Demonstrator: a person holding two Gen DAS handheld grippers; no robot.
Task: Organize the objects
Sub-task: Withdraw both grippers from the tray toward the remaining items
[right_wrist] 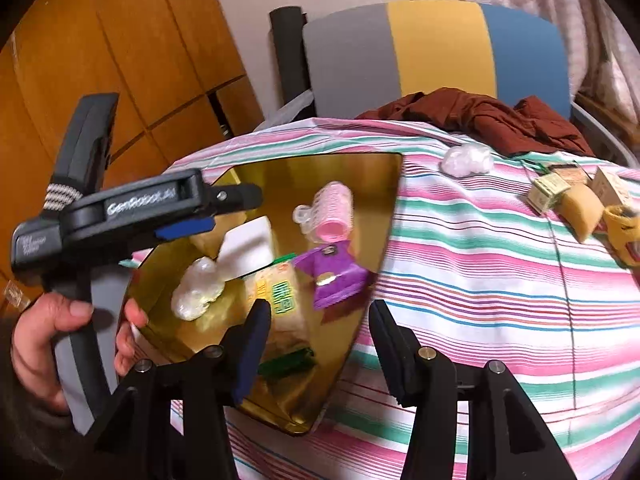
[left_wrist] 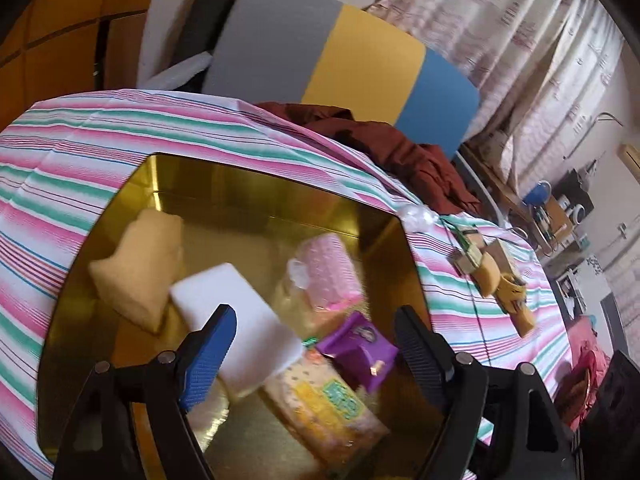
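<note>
Left gripper (left_wrist: 316, 344): jaws spread wide, nothing between them, hovering over the gold tin (left_wrist: 256, 184) in the left wrist view. Contents of tin, same view: tan sponge (left_wrist: 138, 268) against the left wall; white foam block (left_wrist: 240, 324) just beside it, partly behind the blue-padded finger (left_wrist: 208, 360); pink hair roller (left_wrist: 330, 272) toward the back; purple packet (left_wrist: 360, 346) in front of the roller; yellow printed packet (left_wrist: 324, 404) nearest the camera. Tin rests on a pink, green and white striped cloth (left_wrist: 100, 136). Outside the tin, to the right on the cloth: clear plastic wad (left_wrist: 418, 216) by the tin's corner, and a cluster of small cartons and a yellow sponge (left_wrist: 486, 276), well apart from the tin. Dark red garment (left_wrist: 400, 148) heaped at the far edge, in front of a grey, yellow and blue chair back (left_wrist: 360, 60). Right gripper (right_wrist: 316, 354): jaws likewise wide and holding nothing, poised over the tin's near right corner (right_wrist: 304, 420) in the right wrist view. Same view: the left gripper's body (right_wrist: 132, 208), held in a hand (right_wrist: 44, 344), reaches across the tin's left side and hides part of it; crumpled clear wrap (right_wrist: 198, 288) lies in the tin beside the white block; the loose plastic wad (right_wrist: 466, 160) and cartons (right_wrist: 548, 190) lie on the cloth to the right.
</note>
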